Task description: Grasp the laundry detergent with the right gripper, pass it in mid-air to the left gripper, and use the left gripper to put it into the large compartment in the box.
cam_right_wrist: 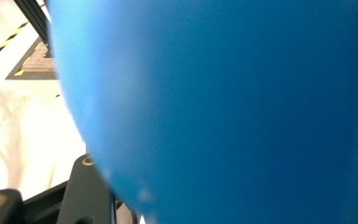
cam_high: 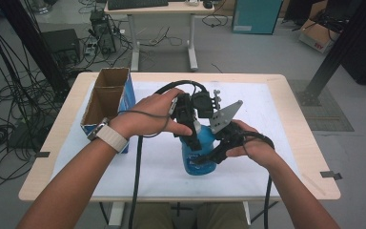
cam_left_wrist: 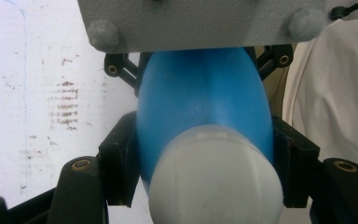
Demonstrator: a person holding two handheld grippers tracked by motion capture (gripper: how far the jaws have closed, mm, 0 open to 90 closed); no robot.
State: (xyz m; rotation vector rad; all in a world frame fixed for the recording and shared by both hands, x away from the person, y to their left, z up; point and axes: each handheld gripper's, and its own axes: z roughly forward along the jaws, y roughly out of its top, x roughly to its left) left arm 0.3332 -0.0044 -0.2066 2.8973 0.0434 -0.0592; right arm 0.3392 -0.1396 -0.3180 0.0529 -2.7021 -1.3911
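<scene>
One blue bottle (cam_high: pixel 199 151) with one white cap (cam_left_wrist: pixel 214 182), one open cardboard box (cam_high: pixel 106 101), two grippers and one white sheet (cam_high: pixel 267 119) on the table.

The left gripper (cam_high: pixel 190 136) comes down from above the bottle; the bottle's neck sits between its jaws, which are clamped on either side just behind the cap. The right gripper (cam_high: pixel 214 155) comes in from the bottle's right side, its jaws closed against the blue body lower down. The box stands well apart, beyond the left hand (cam_high: pixel 150 114).
</scene>
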